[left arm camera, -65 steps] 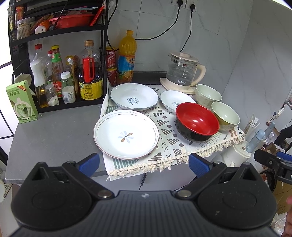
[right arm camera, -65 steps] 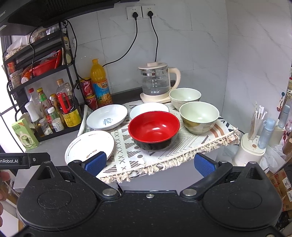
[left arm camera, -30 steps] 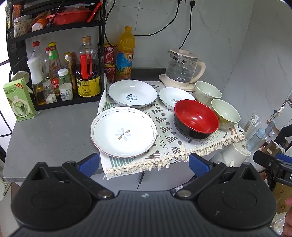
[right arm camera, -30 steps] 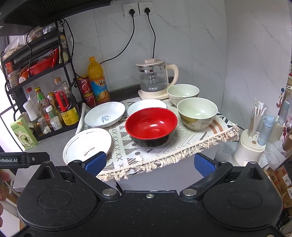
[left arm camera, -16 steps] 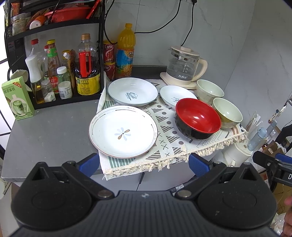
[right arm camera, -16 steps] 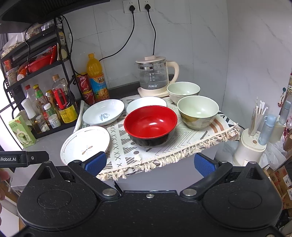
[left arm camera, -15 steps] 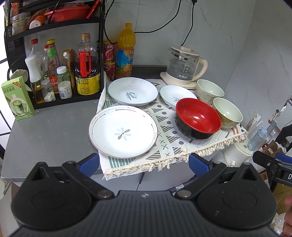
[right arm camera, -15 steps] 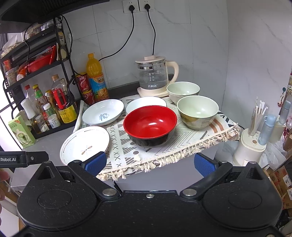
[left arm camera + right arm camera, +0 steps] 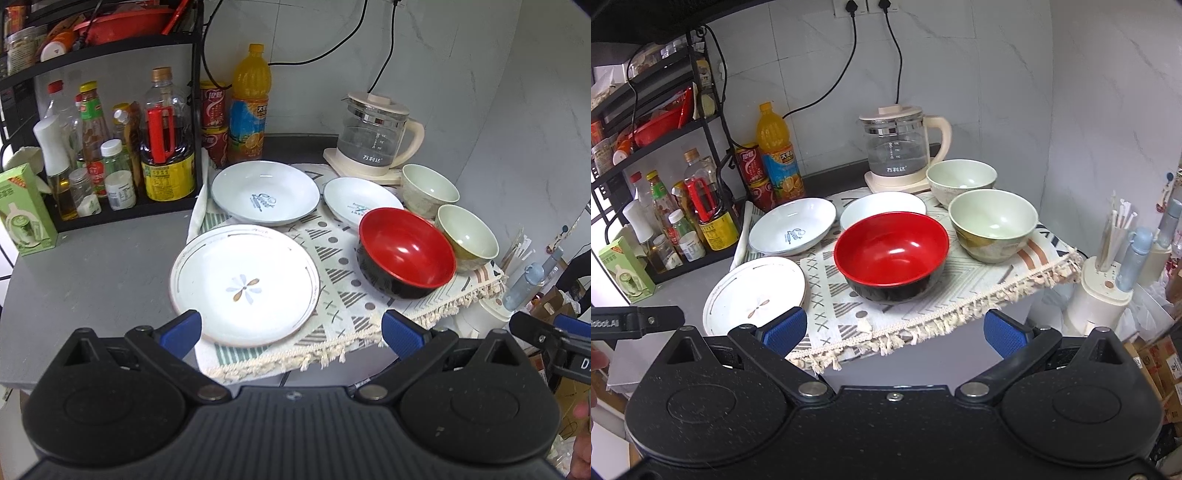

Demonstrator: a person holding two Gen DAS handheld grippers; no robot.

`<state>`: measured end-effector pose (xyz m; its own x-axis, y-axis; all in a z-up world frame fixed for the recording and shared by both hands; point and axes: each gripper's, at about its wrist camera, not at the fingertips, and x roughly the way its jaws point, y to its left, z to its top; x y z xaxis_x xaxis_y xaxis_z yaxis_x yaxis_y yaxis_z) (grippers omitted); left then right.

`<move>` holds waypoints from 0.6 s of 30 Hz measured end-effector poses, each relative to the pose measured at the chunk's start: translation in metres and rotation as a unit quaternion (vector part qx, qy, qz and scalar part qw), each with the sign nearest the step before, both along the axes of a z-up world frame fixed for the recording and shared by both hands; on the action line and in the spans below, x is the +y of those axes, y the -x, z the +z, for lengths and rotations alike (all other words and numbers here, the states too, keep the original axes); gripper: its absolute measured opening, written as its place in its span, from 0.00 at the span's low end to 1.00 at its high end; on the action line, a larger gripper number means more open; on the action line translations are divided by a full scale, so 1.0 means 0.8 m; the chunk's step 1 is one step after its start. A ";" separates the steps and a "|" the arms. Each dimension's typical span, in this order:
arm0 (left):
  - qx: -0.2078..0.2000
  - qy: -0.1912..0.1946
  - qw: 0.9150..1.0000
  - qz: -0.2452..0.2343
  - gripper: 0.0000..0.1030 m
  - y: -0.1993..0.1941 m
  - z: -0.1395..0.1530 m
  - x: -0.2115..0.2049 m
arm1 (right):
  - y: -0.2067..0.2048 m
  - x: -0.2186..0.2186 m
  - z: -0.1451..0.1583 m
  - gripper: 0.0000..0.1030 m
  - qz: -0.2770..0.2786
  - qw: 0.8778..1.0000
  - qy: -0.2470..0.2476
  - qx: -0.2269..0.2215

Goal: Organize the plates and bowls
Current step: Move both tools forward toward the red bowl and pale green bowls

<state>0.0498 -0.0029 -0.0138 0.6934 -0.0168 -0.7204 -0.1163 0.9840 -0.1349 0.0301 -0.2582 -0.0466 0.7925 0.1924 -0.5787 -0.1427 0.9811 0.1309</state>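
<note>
Both grippers parked in front of the counter, nothing grabbed. Left gripper point(image 9: 291, 330) spread wide with blue pads point(image 9: 181, 331) empty, hovering just short of the near rim of the big flower plate point(image 9: 243, 284). Right gripper point(image 9: 894, 330) same deal, wide open and empty, lined up roughly with the red bowl point(image 9: 891, 254). All the dishes sitting on a patterned fringed cloth point(image 9: 340, 266) draped over the grey counter point(image 9: 92, 266). Flower plate at the front left of the cloth, hanging a bit over its left edge. Behind it, a deeper white plate with a blue logo point(image 9: 265, 192), and to the right of that a smaller white dish point(image 9: 360, 205), partly hidden behind the red bowl from the right wrist view. Red bowl, black outside, right of the flower plate and close to the front fringe. Two pale green bowls on the far right: front green bowl point(image 9: 993, 223) just beside the red one, back green bowl point(image 9: 961, 181) behind it, next to the glass kettle point(image 9: 900, 147). Black rack point(image 9: 110, 55) full of sauce bottles on the left, orange drink bottle point(image 9: 249, 103) and red cans by the wall. Green carton point(image 9: 26, 210) at the far left of the counter.
</note>
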 end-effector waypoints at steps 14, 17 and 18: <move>0.020 0.008 1.000 -0.011 0.99 -0.100 -0.012 0.010 | -0.073 0.002 -0.006 1.00 -0.018 1.000 -0.015 0.018; 0.023 0.007 1.000 -0.019 0.99 -0.124 -0.013 0.012 | -0.092 0.003 -0.007 1.00 -0.032 0.999 -0.015 0.023; 0.026 0.005 0.999 -0.021 0.99 -0.132 -0.014 0.012 | -0.099 0.004 -0.007 1.00 -0.037 0.999 -0.014 0.024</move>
